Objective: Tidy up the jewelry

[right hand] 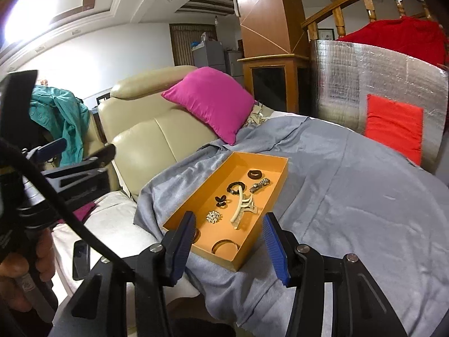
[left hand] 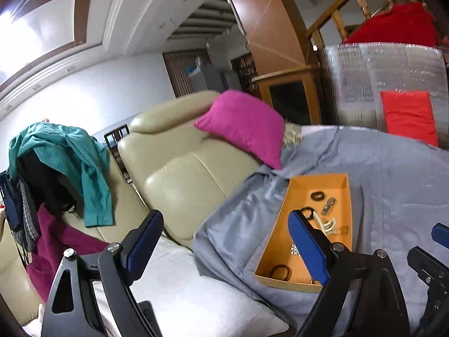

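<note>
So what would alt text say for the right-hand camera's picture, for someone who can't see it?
An open orange box of jewelry sits on a grey sheet, seen between the right gripper's two empty blue fingers. Inside lie a cream hair claw, a sparkly brooch and bangles. A pink cushion leans on a beige sofa behind.

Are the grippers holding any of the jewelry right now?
No. The left gripper and right gripper are both open and empty; the jewelry lies in the orange cardboard box.

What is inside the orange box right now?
The orange box holds a cream hair claw, rhinestone brooch, black bow clip, beaded bracelet, dark scrunchie, metal clip and bangle. The right gripper's finger hides the near corner.
</note>
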Demonstrator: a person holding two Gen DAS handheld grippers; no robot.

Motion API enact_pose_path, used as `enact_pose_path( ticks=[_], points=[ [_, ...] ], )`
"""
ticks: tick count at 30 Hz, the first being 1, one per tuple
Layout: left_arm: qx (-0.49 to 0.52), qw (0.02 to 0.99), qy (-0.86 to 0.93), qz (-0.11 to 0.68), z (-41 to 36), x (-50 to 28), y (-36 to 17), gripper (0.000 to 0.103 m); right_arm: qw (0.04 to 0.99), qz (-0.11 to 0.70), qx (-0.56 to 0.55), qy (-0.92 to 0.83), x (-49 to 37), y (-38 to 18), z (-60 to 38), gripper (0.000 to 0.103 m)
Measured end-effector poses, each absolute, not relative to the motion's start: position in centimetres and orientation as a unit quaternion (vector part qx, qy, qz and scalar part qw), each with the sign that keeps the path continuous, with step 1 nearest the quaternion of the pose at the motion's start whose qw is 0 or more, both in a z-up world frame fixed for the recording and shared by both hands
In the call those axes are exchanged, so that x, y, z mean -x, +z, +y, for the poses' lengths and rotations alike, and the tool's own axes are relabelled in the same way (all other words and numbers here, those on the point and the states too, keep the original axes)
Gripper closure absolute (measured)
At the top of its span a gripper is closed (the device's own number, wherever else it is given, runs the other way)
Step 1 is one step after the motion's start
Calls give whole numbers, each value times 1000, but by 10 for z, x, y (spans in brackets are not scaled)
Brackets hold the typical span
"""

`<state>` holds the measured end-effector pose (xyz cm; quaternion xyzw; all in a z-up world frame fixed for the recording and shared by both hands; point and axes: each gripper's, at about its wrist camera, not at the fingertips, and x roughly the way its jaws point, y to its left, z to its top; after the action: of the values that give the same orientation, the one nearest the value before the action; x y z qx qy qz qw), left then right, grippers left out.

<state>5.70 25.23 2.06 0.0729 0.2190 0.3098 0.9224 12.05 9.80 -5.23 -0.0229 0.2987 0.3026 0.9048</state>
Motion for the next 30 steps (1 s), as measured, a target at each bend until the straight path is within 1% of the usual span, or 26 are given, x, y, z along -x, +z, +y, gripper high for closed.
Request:
enact_pose_path(
  ticks=[14, 19, 30],
  points=[
    [-67, 936, 298, 175, 241, 19, 64, 10, 909, 289, 22, 299, -56, 1, 94, 46],
    [-67, 936, 304, 166, 239, 40, 69, 3, 910, 287, 32, 298, -39, 8, 98, 43],
    [-77, 936, 294, 176, 236, 57, 65, 3, 908, 294, 34, 298, -27, 8, 100, 43]
  ],
)
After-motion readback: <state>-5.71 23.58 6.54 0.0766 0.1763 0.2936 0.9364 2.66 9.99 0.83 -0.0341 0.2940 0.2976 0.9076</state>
